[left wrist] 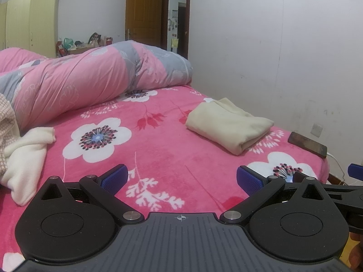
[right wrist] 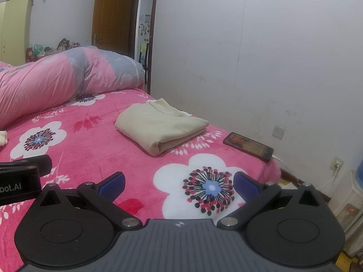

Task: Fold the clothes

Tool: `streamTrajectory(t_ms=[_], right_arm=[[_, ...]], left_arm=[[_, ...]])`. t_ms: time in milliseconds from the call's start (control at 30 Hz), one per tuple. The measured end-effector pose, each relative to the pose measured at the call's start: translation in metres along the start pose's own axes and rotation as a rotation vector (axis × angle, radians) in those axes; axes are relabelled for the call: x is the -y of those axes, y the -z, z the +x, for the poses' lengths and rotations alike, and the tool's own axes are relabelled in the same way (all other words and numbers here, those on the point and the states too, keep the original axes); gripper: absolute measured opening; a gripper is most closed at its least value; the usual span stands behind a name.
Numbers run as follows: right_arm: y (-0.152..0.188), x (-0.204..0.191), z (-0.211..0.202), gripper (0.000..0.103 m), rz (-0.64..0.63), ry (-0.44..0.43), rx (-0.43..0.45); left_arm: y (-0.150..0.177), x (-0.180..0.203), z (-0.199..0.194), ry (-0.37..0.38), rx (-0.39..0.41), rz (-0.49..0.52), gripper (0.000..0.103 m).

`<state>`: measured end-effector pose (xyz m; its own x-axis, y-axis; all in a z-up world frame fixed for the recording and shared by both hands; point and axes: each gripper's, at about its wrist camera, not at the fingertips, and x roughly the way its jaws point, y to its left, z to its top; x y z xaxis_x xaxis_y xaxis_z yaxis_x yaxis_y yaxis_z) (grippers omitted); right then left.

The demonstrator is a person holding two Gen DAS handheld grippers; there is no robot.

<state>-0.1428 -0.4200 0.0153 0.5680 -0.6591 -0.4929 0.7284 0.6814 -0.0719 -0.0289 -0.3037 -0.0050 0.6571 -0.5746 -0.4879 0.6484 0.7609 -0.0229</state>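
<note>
- Pink fleece, printed with large white flowers, is seen covering the bed (left wrist: 172,158) across both wrist views.
- The left gripper (left wrist: 181,179) is held low over the near part of the bed; its jaws are spread wide, and nothing is held between the blue pads (left wrist: 114,178).
- The right gripper (right wrist: 179,184) is held the same way just beside it, jaws wide apart and empty, over a white flower with a blue centre.
- A cream garment (left wrist: 229,124), already folded into a neat rectangle, is seen lying flat on the bed toward the wall side, well ahead of both grippers and touched by neither.
- An unfolded white garment (left wrist: 25,158) is seen bunched at the left edge of the left wrist view, beside a checked fabric (left wrist: 6,124) that is cut off by the frame.
- A rolled pink-and-grey quilt (left wrist: 90,77) is laid across the far end of the bed.
- A dark phone (right wrist: 248,146) is seen lying at the bed's right edge, near the folded garment but apart from it, with a white cable (right wrist: 283,162) running off it toward a wall socket (right wrist: 337,164).
- A brown door (left wrist: 145,11) is shown standing open behind the bed, with yellow wardrobes (left wrist: 29,22) at far left.
</note>
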Motion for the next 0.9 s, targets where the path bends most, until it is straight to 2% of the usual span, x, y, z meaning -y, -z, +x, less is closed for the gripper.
streamTrajectory(t_ms=[900], right_arm=[[0.0018,-0.0022,-0.0008,0.103,-0.001,-0.002,-0.004]], left_arm=[[0.0005,-0.0035,0.0027,-0.013,-0.01,-0.007,0.103]])
